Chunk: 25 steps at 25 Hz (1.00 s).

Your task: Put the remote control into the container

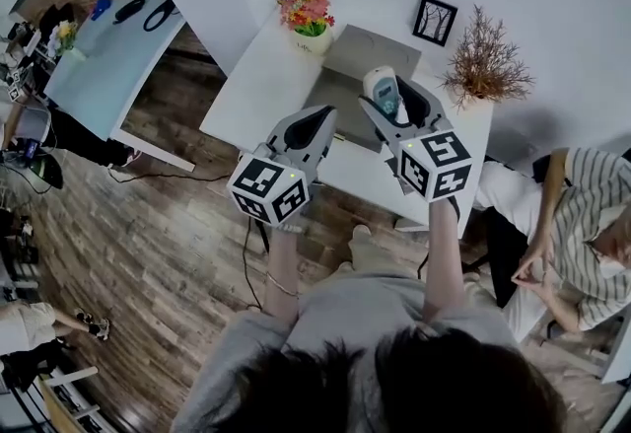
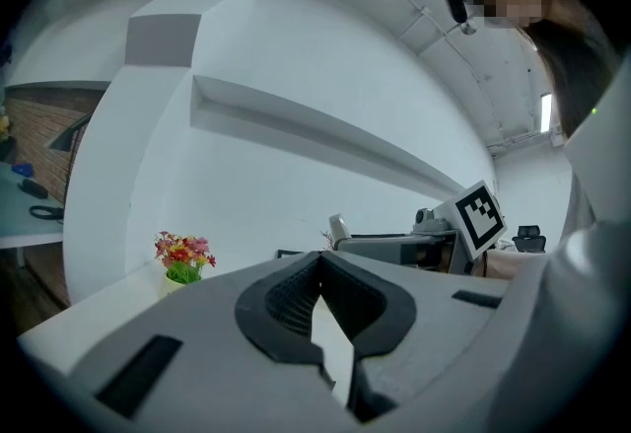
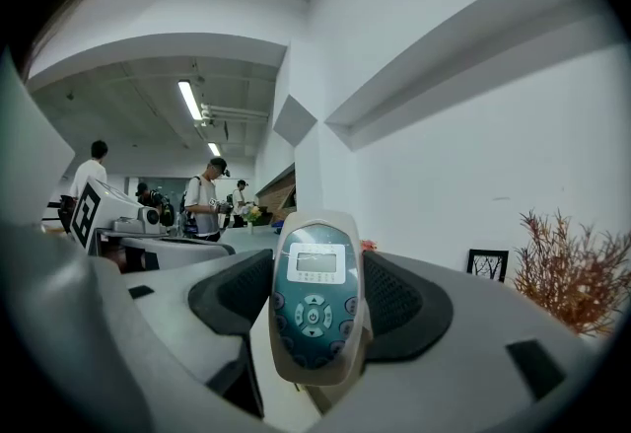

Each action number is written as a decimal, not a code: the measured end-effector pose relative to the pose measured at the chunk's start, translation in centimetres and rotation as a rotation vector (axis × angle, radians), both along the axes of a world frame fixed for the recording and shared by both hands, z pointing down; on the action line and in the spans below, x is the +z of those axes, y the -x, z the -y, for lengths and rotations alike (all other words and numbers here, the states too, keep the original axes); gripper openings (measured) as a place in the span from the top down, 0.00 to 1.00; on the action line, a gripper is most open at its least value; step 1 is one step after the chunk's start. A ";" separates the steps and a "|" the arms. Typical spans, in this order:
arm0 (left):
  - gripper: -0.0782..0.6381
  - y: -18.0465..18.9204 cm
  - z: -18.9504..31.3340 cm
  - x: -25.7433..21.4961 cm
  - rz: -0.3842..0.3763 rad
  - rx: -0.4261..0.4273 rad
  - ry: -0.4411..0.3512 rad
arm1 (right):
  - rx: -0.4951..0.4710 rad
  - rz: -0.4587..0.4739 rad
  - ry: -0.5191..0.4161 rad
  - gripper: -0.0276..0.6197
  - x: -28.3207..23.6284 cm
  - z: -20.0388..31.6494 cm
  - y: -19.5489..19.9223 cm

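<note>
The white desk (image 1: 246,91) carried every item. Its far edge met the wall behind the container (image 1: 367,51), and its near edge ran just in front of the container. Left of the container, the desk surface lay bare out to the left edge, which gave the widest open room.

The grey container sat open-topped at the middle of the desk. The right gripper hid part of its interior, and the visible part showed plain grey surface.

The right gripper (image 1: 392,106) overlapped the right part of the container in the head view. Its jaws were clamped on the remote control. The left gripper (image 2: 317,273) stood just left of the container's front, over the desk. Its pads were pressed together at the tips with nothing between them.

The dried plant (image 1: 483,61) stood right of the container, near the desk's right edge. The flower pot (image 1: 308,22) stood at the container's rear left. The picture frame (image 1: 435,20) leaned against the wall at its rear right.

The remote control (image 3: 315,298) stood upright between the right gripper's pads with its screen and buttons facing the camera. In the head view it lay over the container's right part. Its height above the container could not be told.
</note>
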State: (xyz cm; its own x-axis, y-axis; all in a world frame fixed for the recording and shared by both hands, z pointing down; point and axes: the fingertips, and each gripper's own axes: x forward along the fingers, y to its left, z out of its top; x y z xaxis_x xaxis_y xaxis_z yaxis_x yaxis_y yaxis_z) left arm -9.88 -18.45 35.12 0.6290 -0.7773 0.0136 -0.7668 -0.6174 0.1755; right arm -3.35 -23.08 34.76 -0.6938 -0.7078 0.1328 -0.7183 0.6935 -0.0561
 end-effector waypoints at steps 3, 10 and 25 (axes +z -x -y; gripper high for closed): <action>0.89 -0.4 1.9 0.6 0.000 -0.007 0.013 | -0.010 -0.009 0.019 0.51 0.8 1.9 -0.3; 0.89 -0.8 5.4 2.0 0.007 -0.028 0.050 | -0.051 -0.021 0.059 0.51 2.4 5.4 -0.2; 0.89 1.9 8.5 7.4 0.007 -0.065 0.196 | -0.108 -0.083 0.204 0.51 8.6 8.9 3.3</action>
